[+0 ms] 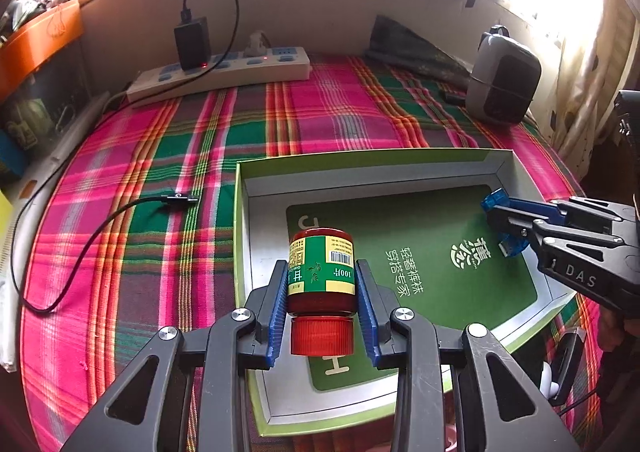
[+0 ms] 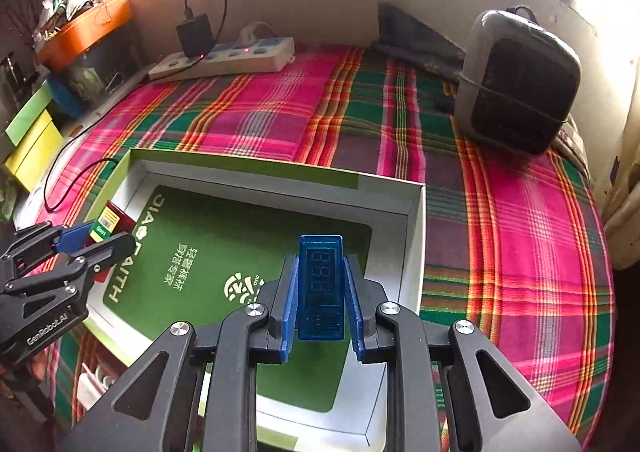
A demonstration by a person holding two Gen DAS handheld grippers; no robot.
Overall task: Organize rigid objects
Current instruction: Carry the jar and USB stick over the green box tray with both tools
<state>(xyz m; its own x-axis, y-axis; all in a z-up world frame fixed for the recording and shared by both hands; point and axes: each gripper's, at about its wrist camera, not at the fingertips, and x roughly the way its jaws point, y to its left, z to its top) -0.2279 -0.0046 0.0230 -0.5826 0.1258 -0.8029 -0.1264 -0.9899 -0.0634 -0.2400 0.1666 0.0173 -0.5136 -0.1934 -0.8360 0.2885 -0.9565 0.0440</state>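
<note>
The left hand-held gripper (image 1: 322, 292) is clamping a small red bottle (image 1: 322, 276) by its labelled body, blue pads pressing on either side. The bottle is lying along the fingers, long axis pointing away from the camera, red cap (image 1: 322, 334) toward the wrist and base outward, hanging over the near left part of the open box (image 1: 240, 236). It looks light and stiff, a smooth plastic cylinder that could roll once let go; the label band is a sound place to hold, since the cap is narrower.

The right hand-held gripper (image 2: 322, 292) is gripping a translucent blue USB meter (image 2: 321, 288) by its two narrow edges, jaws drawn close on it. The meter's long axis is running along the fingers, display face up. In the left wrist view its metal plug (image 1: 507, 248) is showing on the near side of the jaws. It is hovering over the right side of the box's green liner (image 2: 240, 244). It seems light, rigid and somewhat delicate at the plug, so the flat body is the part to grasp.

The box is resting on a plaid cloth (image 1: 160, 244) covering the surface; a power strip (image 1: 224, 71) is lying well apart at the back.
</note>
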